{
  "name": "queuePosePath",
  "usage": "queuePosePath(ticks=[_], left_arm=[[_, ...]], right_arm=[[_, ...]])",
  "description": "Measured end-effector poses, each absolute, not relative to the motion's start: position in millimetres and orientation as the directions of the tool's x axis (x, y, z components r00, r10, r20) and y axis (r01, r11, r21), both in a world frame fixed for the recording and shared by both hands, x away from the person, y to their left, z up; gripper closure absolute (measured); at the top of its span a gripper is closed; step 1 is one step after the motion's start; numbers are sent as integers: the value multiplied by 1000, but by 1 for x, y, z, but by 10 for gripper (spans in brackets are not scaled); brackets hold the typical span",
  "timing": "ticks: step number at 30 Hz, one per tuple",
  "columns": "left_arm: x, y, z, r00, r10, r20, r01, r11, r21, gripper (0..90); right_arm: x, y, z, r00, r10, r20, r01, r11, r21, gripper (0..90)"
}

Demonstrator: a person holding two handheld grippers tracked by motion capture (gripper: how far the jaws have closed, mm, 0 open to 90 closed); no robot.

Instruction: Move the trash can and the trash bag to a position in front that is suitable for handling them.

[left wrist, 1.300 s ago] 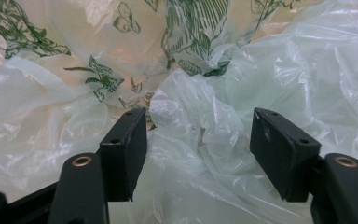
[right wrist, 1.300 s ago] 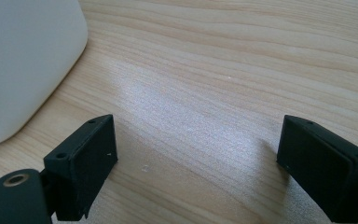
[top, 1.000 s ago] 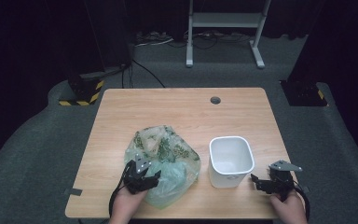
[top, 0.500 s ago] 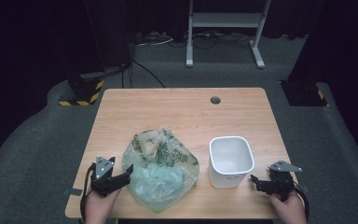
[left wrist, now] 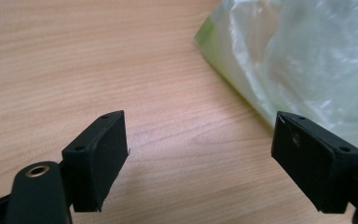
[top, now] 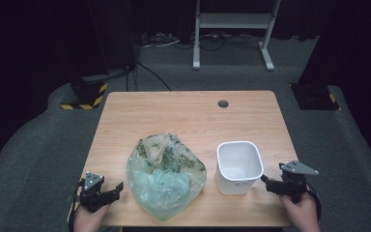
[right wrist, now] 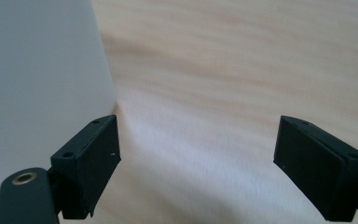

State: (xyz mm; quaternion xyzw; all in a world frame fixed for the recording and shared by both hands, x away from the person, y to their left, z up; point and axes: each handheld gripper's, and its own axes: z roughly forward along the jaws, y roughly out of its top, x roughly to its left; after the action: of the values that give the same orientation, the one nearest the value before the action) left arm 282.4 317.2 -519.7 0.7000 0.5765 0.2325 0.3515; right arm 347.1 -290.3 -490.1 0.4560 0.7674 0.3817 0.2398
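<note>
Left gripper (top: 107, 191) now off the bag (top: 166, 180), jaws just opened, empty; right gripper (top: 274, 185) jaws apart.

We saw a pale green translucent bag (top: 166, 181) flecked with dark green and beige contents, a plain white tub (top: 239, 166), a light wood-grain table (top: 188, 116), and two black claws (top: 107, 192) (top: 269, 183).

One plastic bag (top: 166, 179), one white container (top: 239, 166), two tongs.

A dark studio-like lab: lone wooden table (top: 188, 116), grey carpet (top: 38, 159), floor cables (top: 174, 41)
</note>
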Motion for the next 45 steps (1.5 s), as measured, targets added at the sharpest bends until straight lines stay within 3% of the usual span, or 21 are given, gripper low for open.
queuePosePath(ticks=[9, 25, 28, 36, 45], left_arm=[[285, 317, -528, 210, 976, -53, 662, -102, 742, 185], [285, 311, -529, 232, 973, -7, 661, -153, 734, 152], [285, 311, -529, 232, 973, -7, 661, -153, 734, 151], [284, 310, -529, 241, 971, -6, 660, -160, 734, 150], [277, 307, -527, 248, 969, -6, 662, -165, 731, 152]], right_arm=[[356, -271, -469, -542, 839, -56, 406, 319, 856, 144], [345, -238, -469, -588, 808, -45, 388, 331, 860, 140], [345, -239, -474, -572, 819, -41, 416, 333, 846, 138], [343, -266, -516, -473, 881, -1, 616, 332, 715, 144], [342, -268, -523, -470, 883, -1, 617, 329, 715, 129]])
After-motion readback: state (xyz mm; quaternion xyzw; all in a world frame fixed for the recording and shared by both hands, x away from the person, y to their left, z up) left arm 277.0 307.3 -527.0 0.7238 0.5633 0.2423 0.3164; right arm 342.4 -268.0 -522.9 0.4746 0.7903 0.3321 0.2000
